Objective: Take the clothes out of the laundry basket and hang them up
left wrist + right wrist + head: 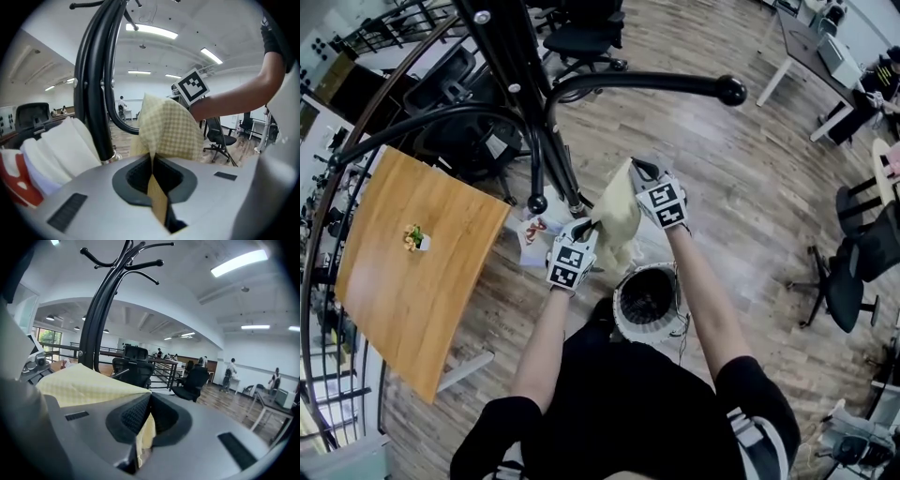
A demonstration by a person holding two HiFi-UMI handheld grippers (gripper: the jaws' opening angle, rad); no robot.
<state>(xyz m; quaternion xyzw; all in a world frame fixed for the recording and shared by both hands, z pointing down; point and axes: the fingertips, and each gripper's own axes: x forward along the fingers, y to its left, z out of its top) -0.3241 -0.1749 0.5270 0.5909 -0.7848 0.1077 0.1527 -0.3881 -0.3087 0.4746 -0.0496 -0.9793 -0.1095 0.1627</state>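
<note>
A pale yellow checked cloth (pixel 620 216) hangs between my two grippers above the round laundry basket (pixel 646 300). My left gripper (pixel 585 228) is shut on the cloth's lower left part; the fabric (pixel 168 131) runs up from its closed jaws. My right gripper (pixel 637 171) is shut on the cloth's upper edge, and the fabric (pixel 84 385) spreads to the left of its jaws. The black coat stand (pixel 534 112) rises just left of the cloth, its pole (pixel 96 93) close beside my left gripper. The basket's inside looks dark; what lies in it I cannot tell.
White and red clothes (pixel 534 232) hang low on the coat stand (pixel 101 310). A wooden table (pixel 412 272) with a small plant (pixel 415 239) stands at the left. Office chairs (pixel 853 272) and desks (pixel 811 56) ring the wooden floor.
</note>
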